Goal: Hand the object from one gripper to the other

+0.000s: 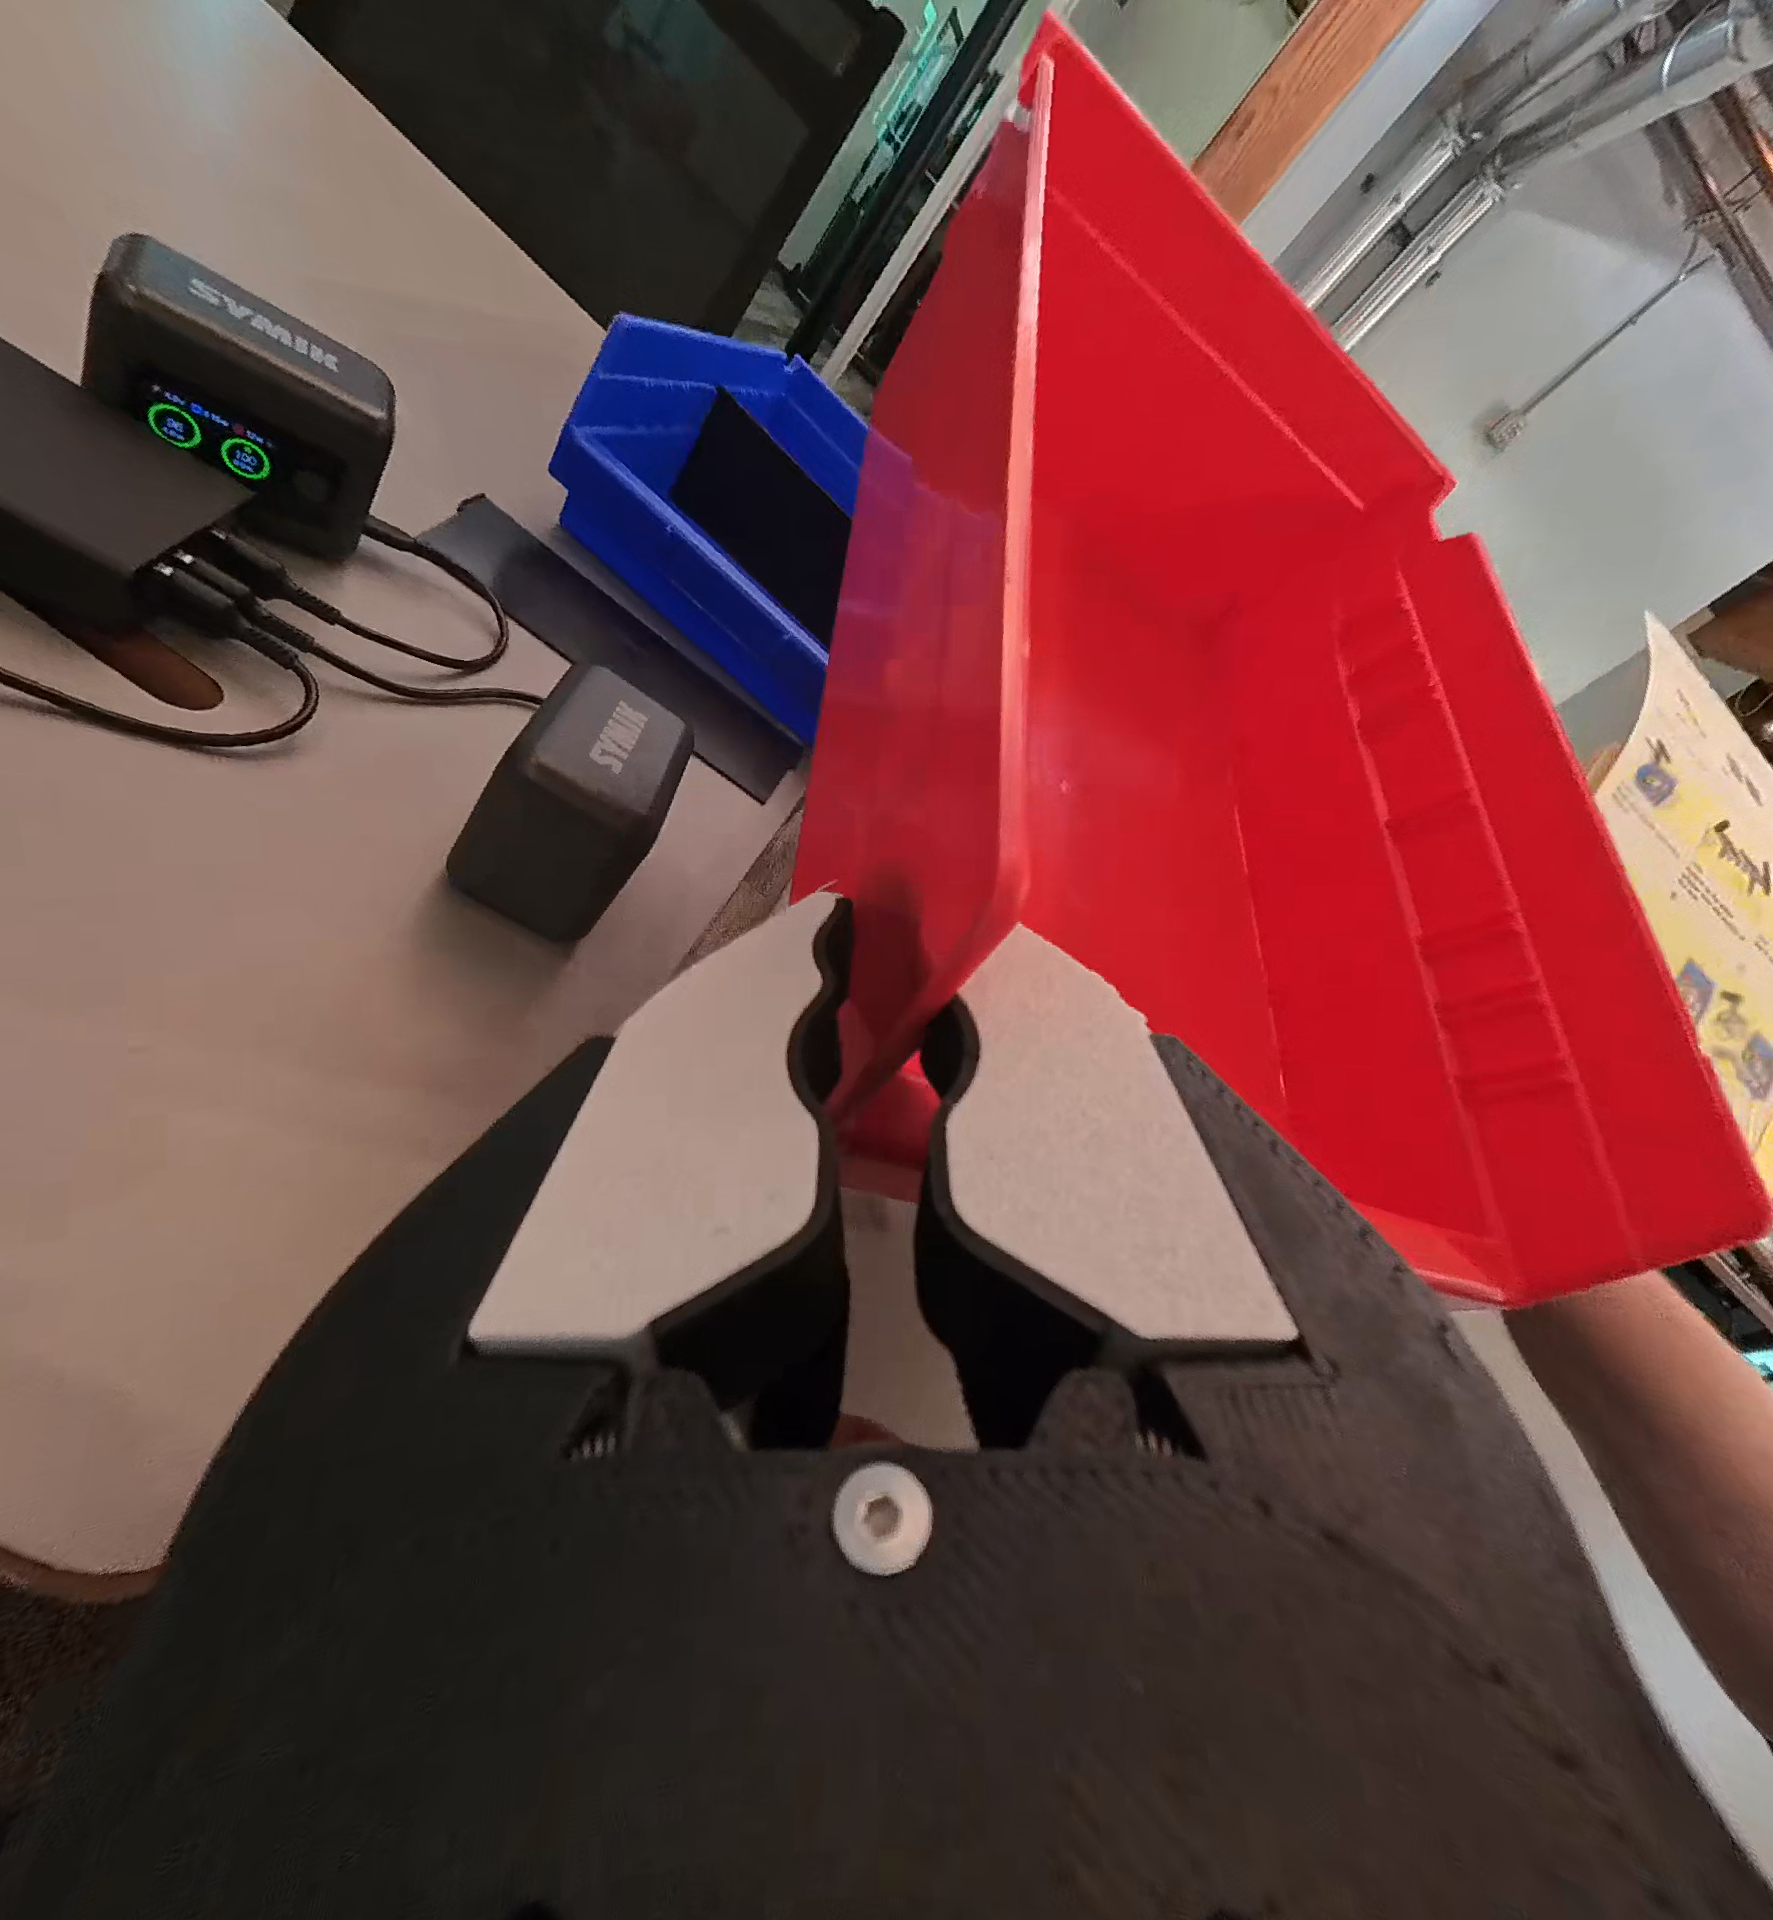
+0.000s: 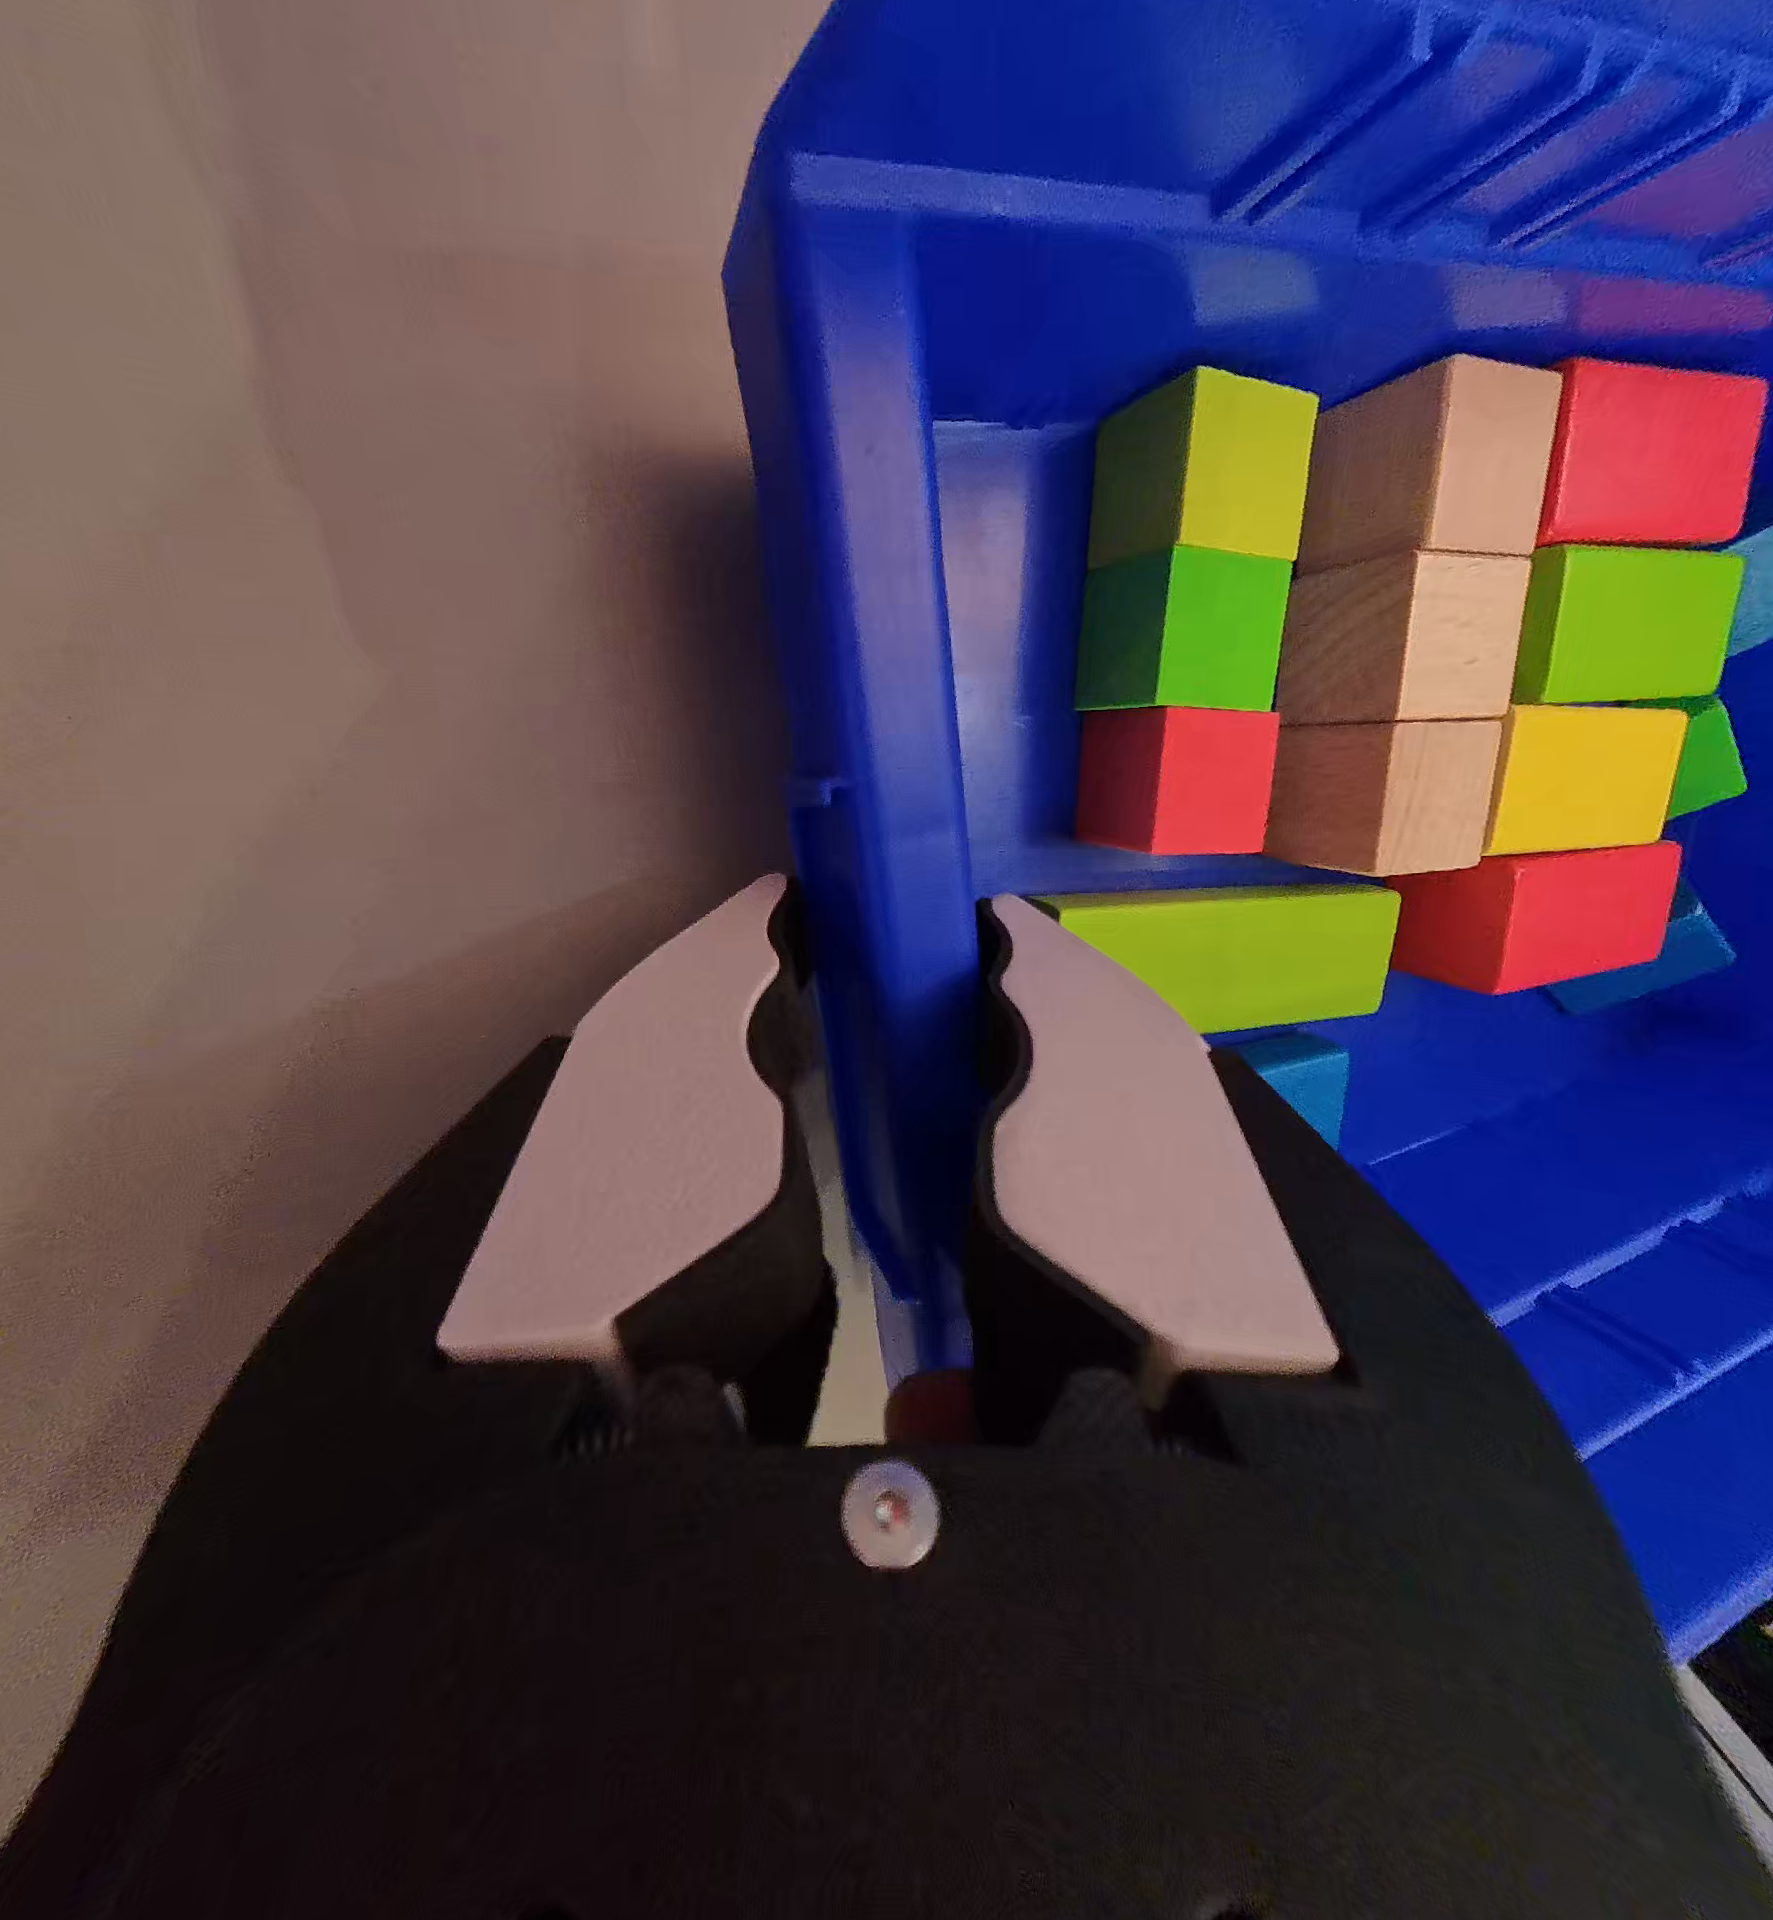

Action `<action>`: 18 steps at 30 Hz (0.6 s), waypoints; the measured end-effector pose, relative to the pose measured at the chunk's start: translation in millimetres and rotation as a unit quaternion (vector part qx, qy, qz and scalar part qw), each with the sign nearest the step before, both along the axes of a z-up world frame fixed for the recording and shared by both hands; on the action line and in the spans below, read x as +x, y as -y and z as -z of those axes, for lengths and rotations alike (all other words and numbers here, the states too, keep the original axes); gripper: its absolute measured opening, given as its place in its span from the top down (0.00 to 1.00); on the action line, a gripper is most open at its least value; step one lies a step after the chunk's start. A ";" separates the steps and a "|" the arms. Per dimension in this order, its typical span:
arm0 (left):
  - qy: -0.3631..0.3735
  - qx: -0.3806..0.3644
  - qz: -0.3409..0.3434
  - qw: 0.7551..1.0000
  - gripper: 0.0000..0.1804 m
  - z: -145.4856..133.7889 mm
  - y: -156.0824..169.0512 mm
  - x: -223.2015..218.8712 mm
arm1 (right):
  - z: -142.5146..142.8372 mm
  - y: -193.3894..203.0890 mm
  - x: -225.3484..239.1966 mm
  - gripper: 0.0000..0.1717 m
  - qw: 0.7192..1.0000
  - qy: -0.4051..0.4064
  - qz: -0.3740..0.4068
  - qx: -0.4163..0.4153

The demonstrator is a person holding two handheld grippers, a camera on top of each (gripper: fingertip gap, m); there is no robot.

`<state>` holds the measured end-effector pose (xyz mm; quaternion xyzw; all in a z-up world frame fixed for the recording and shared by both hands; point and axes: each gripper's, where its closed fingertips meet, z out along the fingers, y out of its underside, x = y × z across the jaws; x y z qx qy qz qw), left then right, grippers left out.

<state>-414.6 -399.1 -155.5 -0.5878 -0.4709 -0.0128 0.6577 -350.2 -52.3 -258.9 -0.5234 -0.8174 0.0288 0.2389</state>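
A: Left gripper (image 1: 887, 997)?
B: Clamped on red bin (image 1: 1225, 727) wall, centre-right of frame, raised above table (image 1: 238, 1039).
A: Right gripper (image 2: 887, 935)?
B: Pads pressing blue bin (image 2: 861, 623) rim, frame centre; coloured blocks (image 2: 1401, 644) inside, upper right.

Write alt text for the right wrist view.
The right gripper clamps the wall of a blue bin, one finger on either side. Inside the bin lie coloured and plain wooden blocks; a pale surface fills the left of the view.
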 end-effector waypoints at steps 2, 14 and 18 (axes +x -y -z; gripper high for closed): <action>0.000 -0.002 0.010 1.000 0.94 -0.5 -6.5 3.5 | -12.2 0.6 -1.6 0.64 1.000 -0.030 0.001 -0.002; -0.098 0.025 0.228 0.968 0.94 -94.1 -107.1 105.4 | -162.8 -23.8 256.1 0.61 0.957 -0.227 0.038 -0.177; -0.102 0.022 0.357 0.928 0.94 -109.5 -190.6 186.0 | -172.6 -70.6 381.3 0.59 0.932 -0.282 0.148 -0.171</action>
